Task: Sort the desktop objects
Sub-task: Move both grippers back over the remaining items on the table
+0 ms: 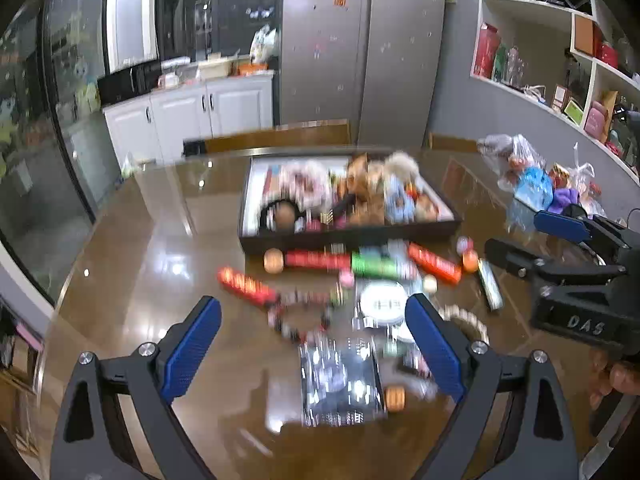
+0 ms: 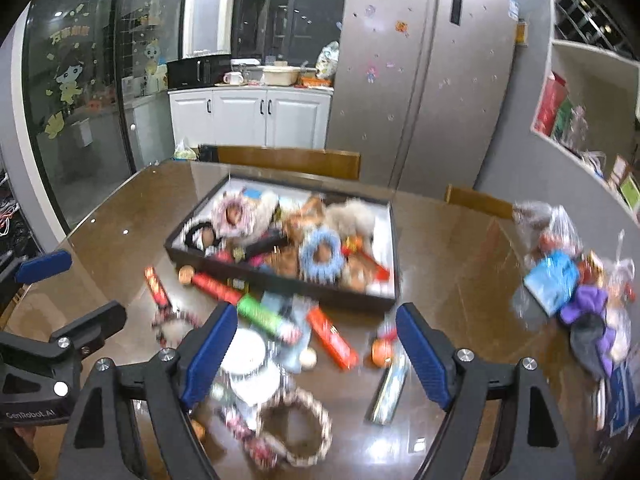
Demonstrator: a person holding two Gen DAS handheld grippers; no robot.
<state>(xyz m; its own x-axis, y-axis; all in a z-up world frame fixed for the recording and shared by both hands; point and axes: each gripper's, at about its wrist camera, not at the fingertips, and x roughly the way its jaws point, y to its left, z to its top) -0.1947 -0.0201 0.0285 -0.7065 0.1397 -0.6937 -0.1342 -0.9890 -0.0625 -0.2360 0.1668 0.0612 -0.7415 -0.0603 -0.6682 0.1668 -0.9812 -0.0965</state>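
Clutter fills the glossy brown table (image 1: 132, 264) in the left wrist view, all of it smeared by motion blur. The left gripper (image 1: 314, 344) hangs above the near part of the heap with its blue pads spread wide and nothing between them. Just below and ahead of its fingertips lies a shiny silver packet (image 1: 340, 384), with a white round tin (image 1: 382, 302) a little farther on, toward the right pad. Beyond those sit several red tubes (image 1: 316, 259) and a green tube (image 1: 376, 266) in a loose row, and past them the dark tray (image 1: 348, 236) packed with plush toys. Off to the right, the right gripper (image 1: 536, 236) reaches in, its fingers parted and empty, and farther out that way is a pile of plastic bags (image 1: 532, 176). From the right wrist view, the right gripper (image 2: 316, 344) is likewise wide open and holds nothing, hovering over the same scatter. A beaded bracelet (image 2: 296, 428) lies close beneath it, the white round tin (image 2: 246, 356) is beside its left pad, and the green tube (image 2: 264, 314) and an orange-red tube (image 2: 332, 338) lie between the pads, farther ahead. The tray (image 2: 280, 276) stands beyond them. The left gripper (image 2: 80, 288) shows at the left edge, its fingers apart, and the plastic bags (image 2: 576, 276) sit well off to the right.
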